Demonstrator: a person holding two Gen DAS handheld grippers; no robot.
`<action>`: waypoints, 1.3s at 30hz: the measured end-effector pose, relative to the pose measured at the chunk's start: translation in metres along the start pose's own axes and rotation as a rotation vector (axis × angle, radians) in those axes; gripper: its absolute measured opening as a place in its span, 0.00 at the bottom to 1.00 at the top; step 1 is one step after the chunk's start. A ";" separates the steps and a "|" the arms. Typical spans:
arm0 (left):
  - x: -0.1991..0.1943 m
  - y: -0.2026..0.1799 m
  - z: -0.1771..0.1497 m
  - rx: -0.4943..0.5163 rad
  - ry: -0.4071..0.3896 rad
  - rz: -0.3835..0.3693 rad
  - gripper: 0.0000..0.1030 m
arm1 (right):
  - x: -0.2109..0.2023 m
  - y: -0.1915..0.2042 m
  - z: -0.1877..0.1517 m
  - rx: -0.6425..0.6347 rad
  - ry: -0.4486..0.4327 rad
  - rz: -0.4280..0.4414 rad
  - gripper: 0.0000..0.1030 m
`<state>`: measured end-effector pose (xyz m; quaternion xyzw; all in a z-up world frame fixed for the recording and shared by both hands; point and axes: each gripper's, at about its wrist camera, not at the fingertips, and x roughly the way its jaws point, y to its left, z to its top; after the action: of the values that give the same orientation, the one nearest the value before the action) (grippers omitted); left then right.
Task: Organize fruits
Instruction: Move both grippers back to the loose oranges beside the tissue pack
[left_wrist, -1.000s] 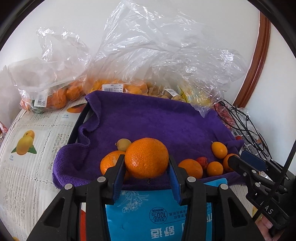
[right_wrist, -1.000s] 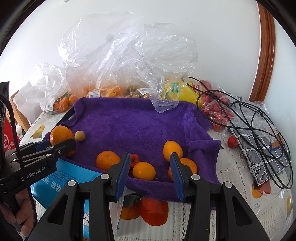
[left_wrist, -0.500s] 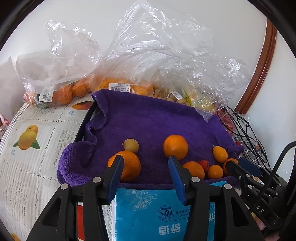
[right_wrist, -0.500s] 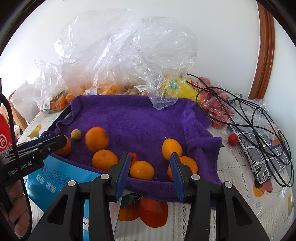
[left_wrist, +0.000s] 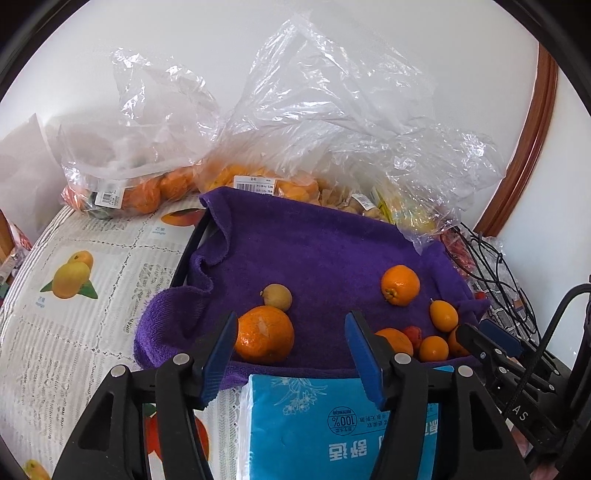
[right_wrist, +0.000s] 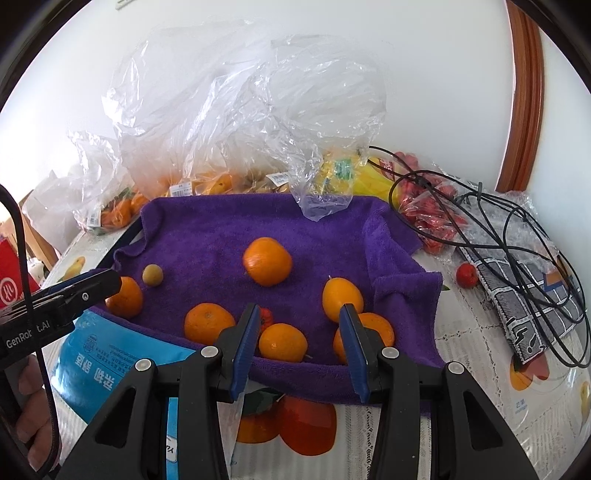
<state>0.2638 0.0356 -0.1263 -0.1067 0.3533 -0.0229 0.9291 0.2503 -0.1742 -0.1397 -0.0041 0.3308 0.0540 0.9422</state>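
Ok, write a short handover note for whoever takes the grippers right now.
Left gripper: empty, jaws have just been opening, at the towel's near edge beside a big orange.
Right gripper: open, empty, held over a small orange.
Done: several oranges, one small tan fruit and one red fruit lie loose on the towel.
Left: bagged fruit behind, and a red fruit off the towel to its right.

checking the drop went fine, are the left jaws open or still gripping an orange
Open. The left gripper holds nothing; its jaws have just been opening, and the orange lies free on the purple towel.
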 end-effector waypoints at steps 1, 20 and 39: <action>-0.002 0.002 0.001 -0.008 -0.004 0.000 0.56 | 0.000 0.001 0.000 -0.003 -0.001 -0.003 0.43; -0.064 0.032 -0.027 0.042 -0.023 0.026 0.62 | -0.057 0.018 -0.030 0.012 -0.010 -0.005 0.44; -0.099 0.072 -0.063 -0.026 -0.006 0.018 0.65 | -0.059 0.085 -0.089 -0.062 0.150 0.143 0.43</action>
<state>0.1455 0.1058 -0.1225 -0.1155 0.3518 -0.0098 0.9289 0.1405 -0.0996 -0.1699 -0.0136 0.3981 0.1309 0.9079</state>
